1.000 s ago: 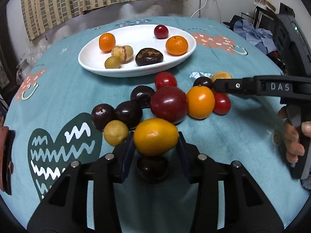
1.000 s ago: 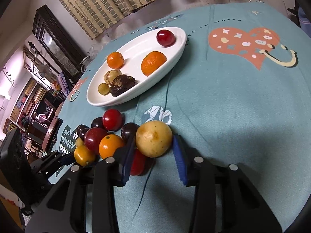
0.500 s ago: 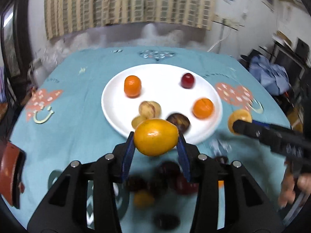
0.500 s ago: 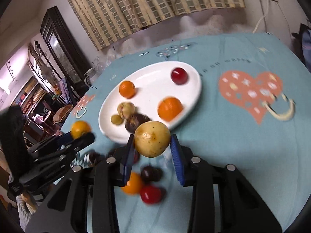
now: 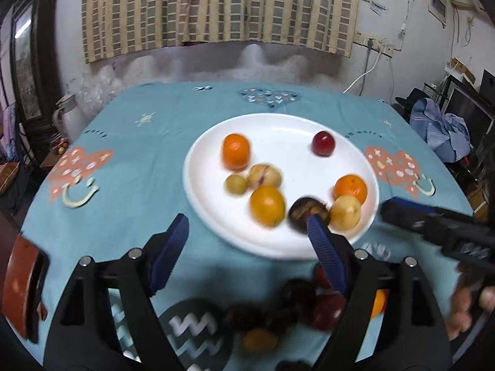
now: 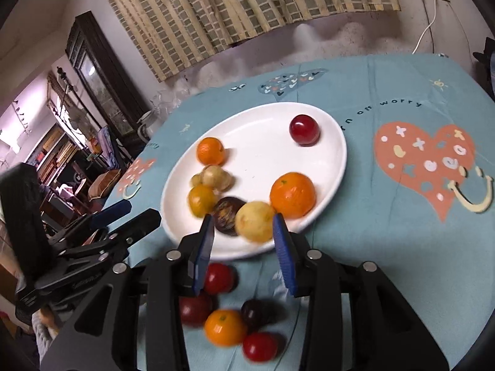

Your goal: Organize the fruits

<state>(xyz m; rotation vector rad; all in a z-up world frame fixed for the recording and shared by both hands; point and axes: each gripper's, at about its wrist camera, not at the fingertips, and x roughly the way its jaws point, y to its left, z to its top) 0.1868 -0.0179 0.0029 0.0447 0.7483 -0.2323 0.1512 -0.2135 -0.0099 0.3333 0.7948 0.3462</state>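
Two handheld grippers hover over a teal tablecloth (image 5: 148, 154), both near the front rim of a white oval plate (image 5: 278, 123). The left gripper (image 5: 247, 235) has its blue-padded jaws spread wide with nothing between them. The right gripper (image 6: 243, 233) is also spread apart and empty. On the plate, just beyond the left gripper, lies a yellow-orange fruit (image 5: 267, 205); a pale yellow fruit (image 6: 255, 221) lies at the plate's front edge between the right gripper's tips, untouched. Also on the plate are two oranges, a red plum (image 6: 304, 130), a dark fruit (image 6: 227, 215) and smaller pale fruits. A loose cluster of fruit (image 6: 229, 318) sits on the cloth in front of the plate.
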